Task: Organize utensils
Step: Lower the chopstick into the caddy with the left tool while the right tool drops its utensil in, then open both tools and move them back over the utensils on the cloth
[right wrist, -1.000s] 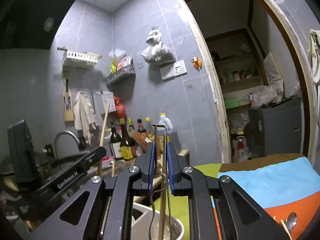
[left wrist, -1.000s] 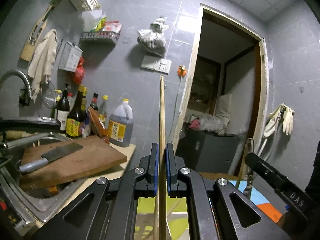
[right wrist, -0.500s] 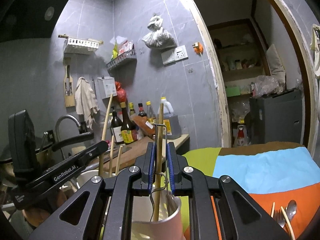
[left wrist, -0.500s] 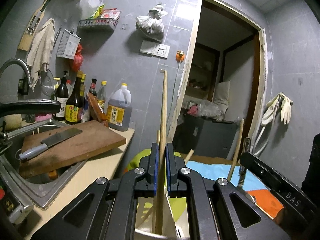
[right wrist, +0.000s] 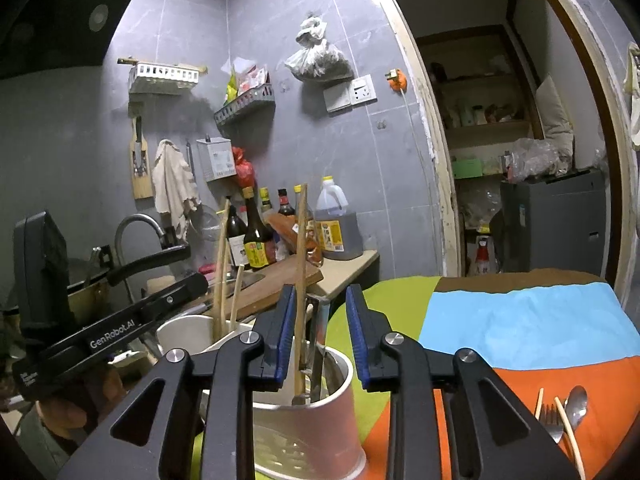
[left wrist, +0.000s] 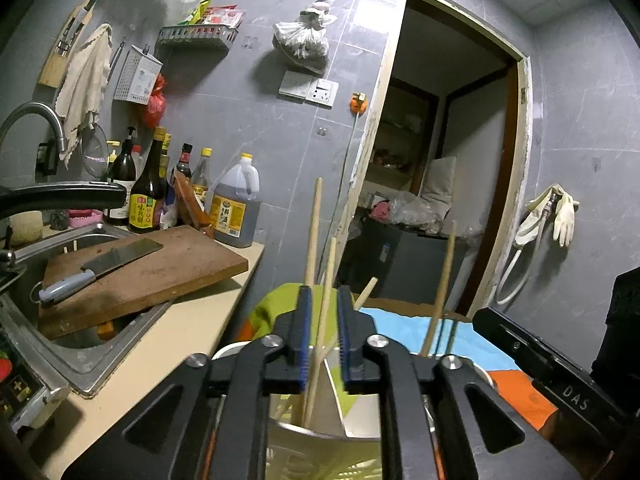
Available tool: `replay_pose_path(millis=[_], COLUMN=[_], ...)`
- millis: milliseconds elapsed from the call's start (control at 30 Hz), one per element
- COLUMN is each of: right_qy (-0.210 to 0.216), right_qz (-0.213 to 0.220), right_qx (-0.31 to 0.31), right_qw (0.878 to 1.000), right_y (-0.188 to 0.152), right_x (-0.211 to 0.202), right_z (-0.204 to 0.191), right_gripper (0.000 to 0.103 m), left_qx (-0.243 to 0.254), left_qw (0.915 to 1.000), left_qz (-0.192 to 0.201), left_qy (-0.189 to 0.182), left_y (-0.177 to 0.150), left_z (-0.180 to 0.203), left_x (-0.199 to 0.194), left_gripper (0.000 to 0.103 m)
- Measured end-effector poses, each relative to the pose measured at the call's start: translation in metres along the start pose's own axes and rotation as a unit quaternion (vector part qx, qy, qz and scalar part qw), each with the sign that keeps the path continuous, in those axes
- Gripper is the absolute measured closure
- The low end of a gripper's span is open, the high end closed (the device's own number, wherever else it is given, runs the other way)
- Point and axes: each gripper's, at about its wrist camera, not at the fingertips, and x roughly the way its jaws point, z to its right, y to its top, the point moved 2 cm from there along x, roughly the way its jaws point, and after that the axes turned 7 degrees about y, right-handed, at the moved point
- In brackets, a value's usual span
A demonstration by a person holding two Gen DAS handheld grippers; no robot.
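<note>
A white divided utensil holder stands on a colourful cloth; it also shows in the right wrist view. My left gripper is open just above it, and wooden chopsticks stand loose between its jaws in the left compartment. My right gripper is open over the right compartment, where one wooden chopstick and a metal utensil handle stand. A fork, spoon and chopsticks lie on the cloth at lower right.
A cutting board with a cleaver lies over the sink on the left. Sauce bottles line the wall. The cloth covers the table. A doorway opens behind.
Both grippers have lowered toward the holder and opened, letting go of the chopsticks, which now stand in the holder.
</note>
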Motion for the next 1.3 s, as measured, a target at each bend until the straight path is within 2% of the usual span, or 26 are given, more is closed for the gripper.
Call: replay_pose_path(millis=[67, 200, 267, 400, 467, 567, 800, 867, 967, 1300], right_qy=[0.001, -0.002, -0.007, -0.017, -0.024, -0.033, -0.065, -0.076, -0.089, -0.157], right_qz=[0.003, 0.014, 0.021, 0.038, 0.045, 0.058, 0.077, 0.08, 0.077, 0.04], right_qx=[-0.002, -0.006, -0.006, -0.006, -0.01, -0.013, -0.026, -0.029, -0.029, -0.033], right_qw=[1.0, 1.0, 1.0, 0.999, 0.999, 0.998, 0.995, 0.993, 0.993, 0.986], right_y=[0.002, 0.009, 0.013, 0.023, 0.028, 0.036, 0.05, 0.051, 0.052, 0.043], right_x=[-0.003, -0.014, -0.021, -0.037, -0.046, -0.061, -0.102, -0.114, -0.127, -0.156], right_z=[-0.001, 0.001, 0.003, 0.008, 0.01, 0.015, 0.03, 0.036, 0.043, 0.079], right_gripper=[0.078, 0.069, 0.058, 0.05, 0.036, 0.029, 0.012, 0.0, 0.0, 0.0], left_qx=[-0.002, 0.0, 0.001, 0.003, 0.007, 0.012, 0.009, 0.01, 0.011, 0.057], left_qw=[1.0, 0.9999, 0.9998, 0.9991, 0.9986, 0.9979, 0.9973, 0.997, 0.996, 0.9932], left_qz=[0.004, 0.012, 0.019, 0.039, 0.045, 0.054, 0.048, 0.044, 0.038, -0.002], left_qy=[-0.005, -0.006, -0.009, -0.017, -0.025, -0.034, -0.055, -0.063, -0.08, -0.101], left_y=[0.002, 0.008, 0.011, 0.018, 0.021, 0.024, 0.019, 0.015, 0.011, -0.014], left_z=[0.001, 0.005, 0.009, 0.022, 0.03, 0.044, 0.074, 0.085, 0.099, 0.149], left_x=[-0.004, -0.01, -0.016, -0.028, -0.034, -0.043, -0.054, -0.056, -0.058, -0.043], left_gripper=[0.08, 0.078, 0.07, 0.059, 0.049, 0.04, 0.021, 0.013, 0.007, 0.006])
